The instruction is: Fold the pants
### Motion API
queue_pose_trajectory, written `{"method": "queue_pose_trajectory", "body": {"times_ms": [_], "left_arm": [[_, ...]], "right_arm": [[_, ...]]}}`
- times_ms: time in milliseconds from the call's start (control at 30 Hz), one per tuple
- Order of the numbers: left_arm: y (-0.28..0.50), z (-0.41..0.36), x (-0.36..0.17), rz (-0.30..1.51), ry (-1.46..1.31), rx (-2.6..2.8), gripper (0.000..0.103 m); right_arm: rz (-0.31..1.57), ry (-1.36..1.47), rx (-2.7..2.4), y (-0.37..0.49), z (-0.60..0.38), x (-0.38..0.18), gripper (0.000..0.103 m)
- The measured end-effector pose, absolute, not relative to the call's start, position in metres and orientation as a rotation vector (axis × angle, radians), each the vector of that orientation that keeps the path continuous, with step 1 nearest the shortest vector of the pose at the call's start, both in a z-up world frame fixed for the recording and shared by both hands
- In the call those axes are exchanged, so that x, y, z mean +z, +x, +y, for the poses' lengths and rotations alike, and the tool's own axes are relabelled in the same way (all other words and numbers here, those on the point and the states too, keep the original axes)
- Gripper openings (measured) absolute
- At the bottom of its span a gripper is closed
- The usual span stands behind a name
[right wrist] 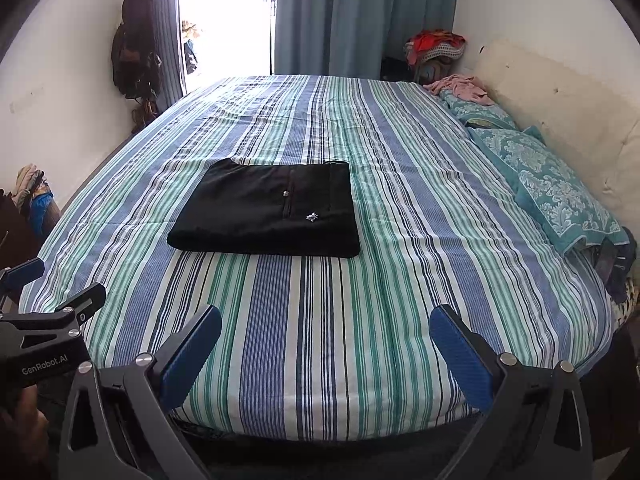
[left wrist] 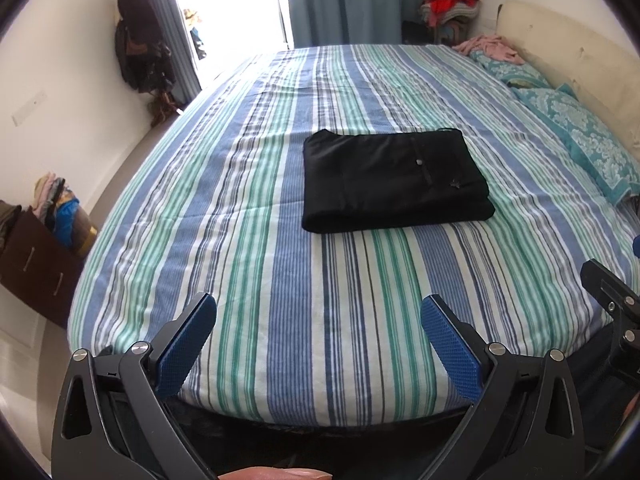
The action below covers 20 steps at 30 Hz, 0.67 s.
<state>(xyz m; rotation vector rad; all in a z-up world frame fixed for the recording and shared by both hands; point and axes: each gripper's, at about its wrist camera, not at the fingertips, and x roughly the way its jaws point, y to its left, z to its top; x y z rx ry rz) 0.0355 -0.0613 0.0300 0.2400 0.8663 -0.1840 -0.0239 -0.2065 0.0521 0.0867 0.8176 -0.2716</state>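
Observation:
The black pants (left wrist: 394, 180) lie folded into a flat rectangle in the middle of the striped bed (left wrist: 248, 240); they also show in the right wrist view (right wrist: 268, 212). My left gripper (left wrist: 318, 308) is open and empty, held back at the bed's near edge, well short of the pants. My right gripper (right wrist: 325, 318) is open and empty too, at the near edge of the bed (right wrist: 400, 300). The left gripper's fingers (right wrist: 28, 272) show at the left edge of the right wrist view.
Teal patterned pillows (right wrist: 560, 188) and a pink garment (right wrist: 460, 88) lie along the cream headboard (right wrist: 560, 96) on the right. A dark drawer unit with clothes (left wrist: 40, 248) stands left of the bed. Curtains (right wrist: 360, 16) and a bright doorway are at the far end.

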Motion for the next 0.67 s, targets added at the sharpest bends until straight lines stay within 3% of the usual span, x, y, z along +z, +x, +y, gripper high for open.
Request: {"method": "queue_pose_trajectory", "body": {"times_ms": [667], "left_arm": [[0.0349, -0.0566, 0.0306, 0.876, 0.178, -0.230, 0.102]], "right_arm": [[0.836, 0.095, -0.262, -0.0201, -0.2036, 0.0453, 0.103]]}}
